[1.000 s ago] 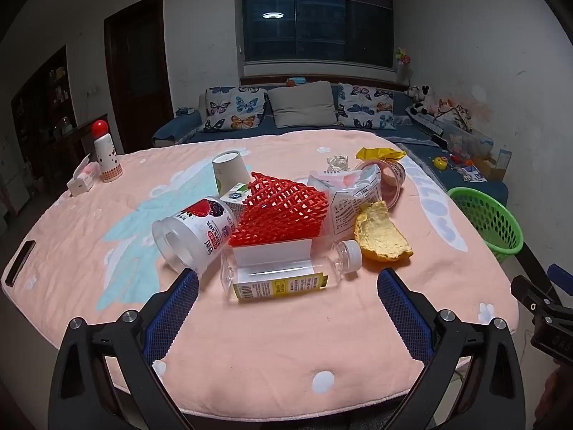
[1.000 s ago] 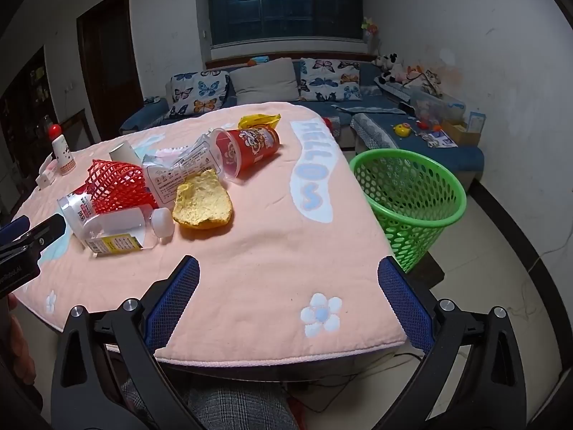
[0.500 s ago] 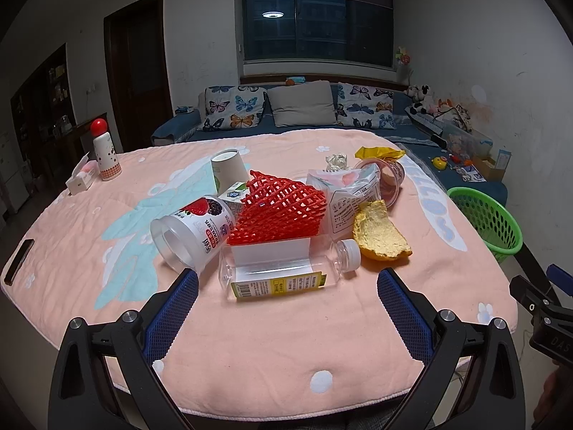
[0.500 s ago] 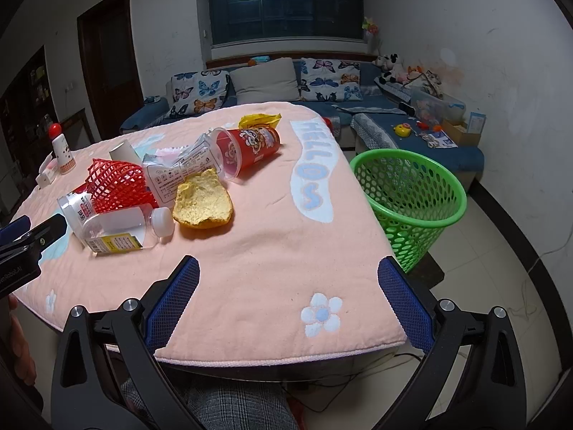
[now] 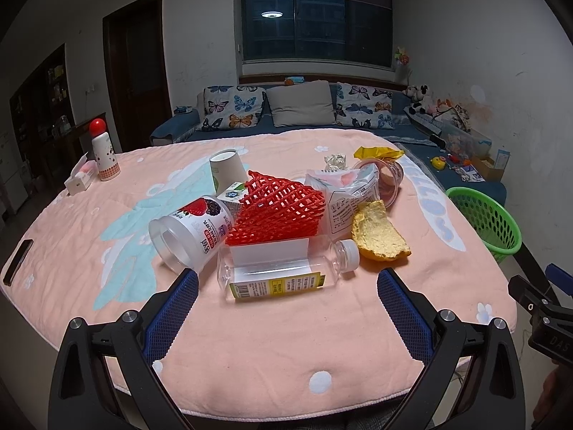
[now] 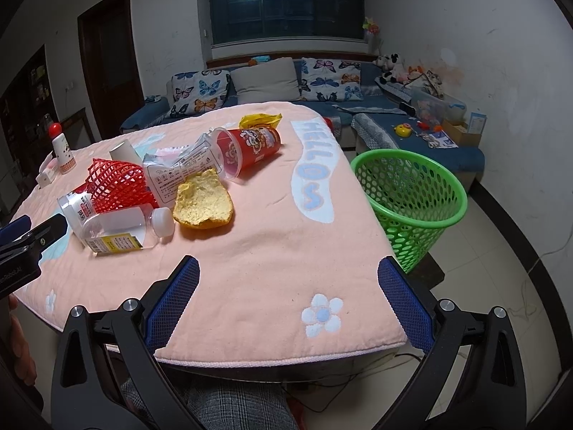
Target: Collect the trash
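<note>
1. On the pink quilted table cover [image 5: 250, 340], the trash is lying in one cluster; the red foam net [image 5: 277, 211] is serving as the landmark below.
2. Just in front of the net, a clear plastic bottle [image 5: 283, 272] is lying on its side, white cap pointing toward the orange peel [image 5: 379, 240].
3. Left of the net, a berry-label yogurt tub [image 5: 189, 229] is lying tipped, its mouth facing the camera; a small carton [image 5: 234, 193] is sitting wedged between tub and net.
4. Behind the net, a paper cup [image 5: 227, 168] is standing; right of the net, a clear printed bag [image 5: 343, 200] is leaning against a toppled red snack cup [image 6: 250, 148].
5. Further behind, a yellow wrapper [image 5: 376, 152] and a crumpled paper ball [image 5: 335, 160] are lying.
6. Well right of the net, off the table edge, the green basket [image 6: 412, 200] is standing on the floor.
7. Left gripper [image 5: 286, 299] is hanging spread wide, holding nothing, just short of the bottle.
8. Right gripper [image 6: 288, 286] is likewise released, hovering over bare cover, well apart from the net.
9. Far left of the net, a red-capped bottle [image 5: 102, 156] and a tissue box [image 5: 80, 179] are sitting.
</note>
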A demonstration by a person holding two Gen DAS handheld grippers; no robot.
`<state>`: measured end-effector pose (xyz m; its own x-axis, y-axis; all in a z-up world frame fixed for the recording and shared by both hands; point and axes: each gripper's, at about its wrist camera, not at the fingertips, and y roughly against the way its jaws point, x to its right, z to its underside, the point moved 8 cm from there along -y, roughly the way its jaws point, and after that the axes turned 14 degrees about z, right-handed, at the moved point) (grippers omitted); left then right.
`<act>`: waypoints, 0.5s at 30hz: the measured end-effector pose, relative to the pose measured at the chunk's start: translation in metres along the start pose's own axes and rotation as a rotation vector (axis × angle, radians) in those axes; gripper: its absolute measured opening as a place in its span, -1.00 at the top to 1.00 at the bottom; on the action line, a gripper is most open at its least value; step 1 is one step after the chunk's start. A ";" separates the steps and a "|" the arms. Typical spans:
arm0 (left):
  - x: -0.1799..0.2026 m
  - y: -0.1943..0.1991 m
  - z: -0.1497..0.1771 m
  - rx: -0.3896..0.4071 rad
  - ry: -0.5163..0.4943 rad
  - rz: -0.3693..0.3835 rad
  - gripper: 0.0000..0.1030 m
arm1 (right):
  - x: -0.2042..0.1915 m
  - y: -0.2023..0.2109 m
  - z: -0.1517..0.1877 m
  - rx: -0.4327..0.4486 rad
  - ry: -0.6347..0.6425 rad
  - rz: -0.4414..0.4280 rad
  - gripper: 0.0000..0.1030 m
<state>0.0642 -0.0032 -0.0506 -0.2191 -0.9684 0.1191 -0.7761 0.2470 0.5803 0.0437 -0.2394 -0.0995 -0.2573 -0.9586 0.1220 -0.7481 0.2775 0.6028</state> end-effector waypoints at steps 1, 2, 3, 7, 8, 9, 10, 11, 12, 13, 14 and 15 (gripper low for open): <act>0.000 0.000 0.000 0.000 -0.001 0.000 -0.88 | 0.000 0.000 0.000 0.000 0.000 0.000 -0.92; 0.001 0.000 0.000 0.000 -0.001 0.001 -0.88 | 0.000 0.000 0.000 0.000 0.000 0.000 -0.92; 0.002 0.001 0.000 0.000 -0.001 0.002 -0.88 | 0.000 0.000 0.000 0.000 0.000 0.001 -0.92; 0.004 0.001 0.001 -0.003 -0.003 0.004 -0.88 | -0.001 0.000 0.000 0.000 0.001 0.000 -0.92; 0.005 0.002 0.001 -0.004 -0.004 0.005 -0.88 | -0.001 0.000 0.000 -0.001 0.001 0.001 -0.92; 0.003 -0.001 0.001 -0.005 -0.002 0.007 -0.88 | -0.001 0.000 0.000 -0.001 0.001 0.000 -0.92; 0.003 -0.001 0.001 -0.006 -0.002 0.009 -0.88 | -0.001 0.000 0.000 -0.001 0.000 0.000 -0.92; 0.004 -0.001 0.001 -0.005 -0.002 0.007 -0.88 | -0.001 0.000 0.000 -0.001 0.000 0.001 -0.92; 0.003 -0.003 0.001 -0.008 -0.002 0.009 -0.88 | -0.001 -0.001 0.000 -0.001 0.002 0.002 -0.92; 0.003 -0.004 0.001 -0.009 -0.001 0.010 -0.88 | -0.001 -0.001 0.000 -0.001 0.002 0.001 -0.92; 0.004 -0.004 0.001 -0.011 0.000 0.011 -0.88 | -0.001 -0.001 0.000 -0.002 0.001 0.000 -0.92; 0.004 -0.005 0.001 -0.011 0.001 0.012 -0.88 | -0.001 -0.002 0.000 -0.001 0.001 0.000 -0.92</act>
<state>0.0664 -0.0081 -0.0538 -0.2275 -0.9655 0.1267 -0.7667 0.2578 0.5879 0.0451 -0.2389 -0.1008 -0.2567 -0.9586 0.1232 -0.7473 0.2777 0.6037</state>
